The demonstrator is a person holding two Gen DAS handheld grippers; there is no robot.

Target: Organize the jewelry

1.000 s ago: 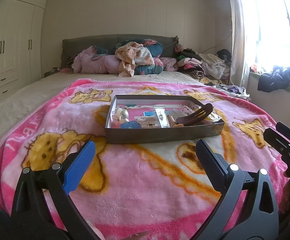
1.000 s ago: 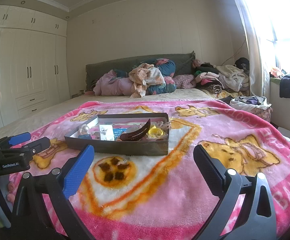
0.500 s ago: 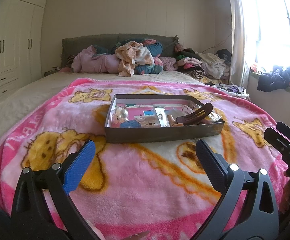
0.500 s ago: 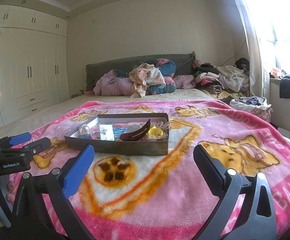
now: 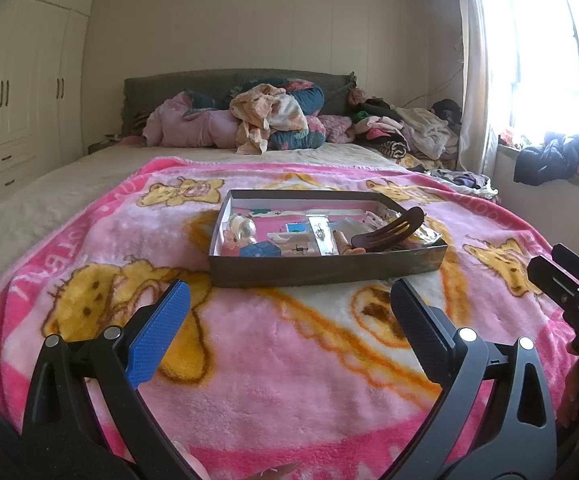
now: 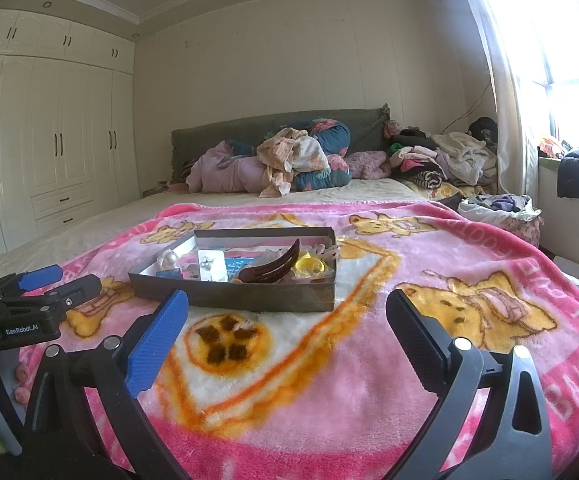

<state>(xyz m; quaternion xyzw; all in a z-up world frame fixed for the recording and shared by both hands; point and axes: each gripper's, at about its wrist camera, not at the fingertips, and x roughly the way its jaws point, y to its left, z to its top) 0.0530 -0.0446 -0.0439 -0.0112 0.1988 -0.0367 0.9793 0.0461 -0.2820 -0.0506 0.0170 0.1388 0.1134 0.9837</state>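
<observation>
A shallow grey box [image 5: 329, 270] [image 6: 249, 302] sits on the pink blanket in the middle of the bed. It holds a brown hair comb [image 5: 389, 232] [image 6: 273, 268], a pearl piece [image 5: 243, 226], a card with earrings [image 5: 321, 236] [image 6: 211, 266], a blue piece [image 5: 261, 249] and a yellow ring [image 6: 309, 267]. My left gripper [image 5: 287, 314] is open and empty, short of the box. My right gripper [image 6: 285, 328] is open and empty, also short of the box. Each gripper shows at the edge of the other's view: the right one in the left wrist view [image 5: 569, 284], the left one in the right wrist view [image 6: 49, 288].
The pink cartoon blanket [image 5: 269, 360] covers the near half of the bed. Piles of clothes [image 5: 273, 124] lie against the headboard and at the right [image 5: 409, 128]. White wardrobes [image 6: 49, 140] stand at the left, a window ledge with clothes [image 5: 549, 160] at the right.
</observation>
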